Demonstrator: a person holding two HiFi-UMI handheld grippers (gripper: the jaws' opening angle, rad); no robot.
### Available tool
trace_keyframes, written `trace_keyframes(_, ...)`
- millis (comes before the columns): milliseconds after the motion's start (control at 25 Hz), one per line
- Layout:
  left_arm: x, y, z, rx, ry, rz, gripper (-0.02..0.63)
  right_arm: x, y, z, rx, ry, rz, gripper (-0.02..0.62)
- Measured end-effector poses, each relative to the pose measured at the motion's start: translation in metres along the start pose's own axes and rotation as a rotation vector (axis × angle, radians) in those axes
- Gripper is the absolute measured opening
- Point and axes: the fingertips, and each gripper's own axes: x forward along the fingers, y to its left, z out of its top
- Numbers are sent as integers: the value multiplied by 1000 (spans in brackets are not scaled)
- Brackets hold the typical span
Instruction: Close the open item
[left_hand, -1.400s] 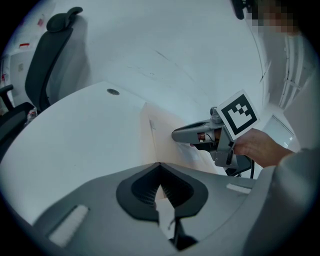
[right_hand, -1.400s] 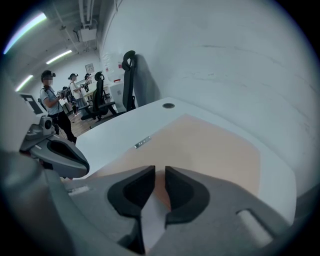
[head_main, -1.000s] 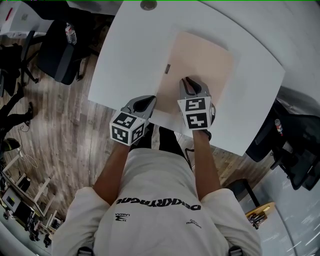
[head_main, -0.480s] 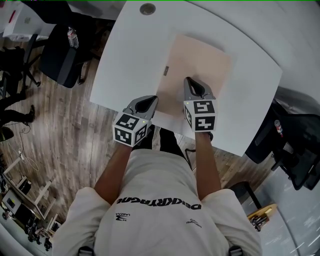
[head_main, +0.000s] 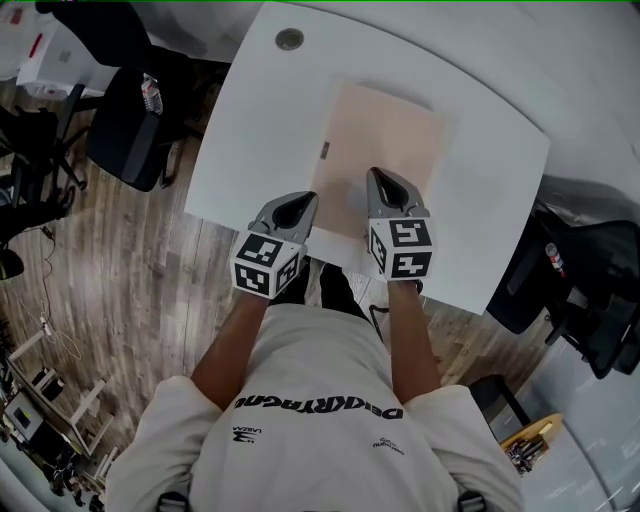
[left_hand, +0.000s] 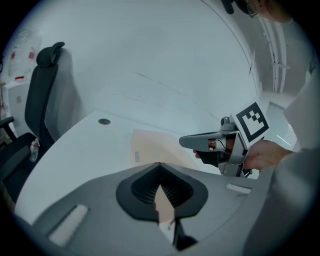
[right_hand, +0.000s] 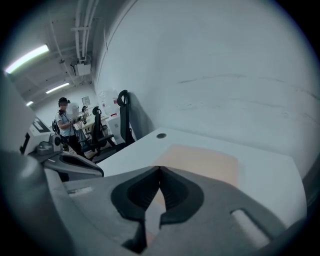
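The peach folder (head_main: 385, 140) lies flat in the middle of the white table (head_main: 250, 120), a small grey tab (head_main: 324, 150) at its 9 o'clock edge. It shows as one flat panel with no raised cover.

The left gripper (head_main: 304, 198) hovers at the folder's 7 o'clock corner, above the table's near edge. Its jaws are pressed together at the tips and nothing sits between them. The right gripper (head_main: 373, 173) is over the folder's 6 o'clock edge, pointing to 12 o'clock. Its jaws also meet at the tips and are empty. The two grippers are near each other but apart.

Nothing on the table stands between the grippers and the folder. A round grommet (head_main: 289, 39) sits at the table's 11 o'clock end. On the wood floor (head_main: 130, 260), a black chair (head_main: 125, 120) stands at 10 o'clock with a bottle (head_main: 152, 92) on it. Another chair (head_main: 590, 290) stands at 4 o'clock. In the right gripper view a person (right_hand: 65, 120) stands far back among more chairs.
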Motion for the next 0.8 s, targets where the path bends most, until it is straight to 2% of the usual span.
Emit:
trace_keyframes(320, -17, -21, 28, 57, -84, 22, 3, -42, -6, 21, 46, -119, -46, 2)
trace_keyframes(800, -48, -65, 73, 128, -211, 26, 3, -103, -1, 47, 71, -272, -65, 0)
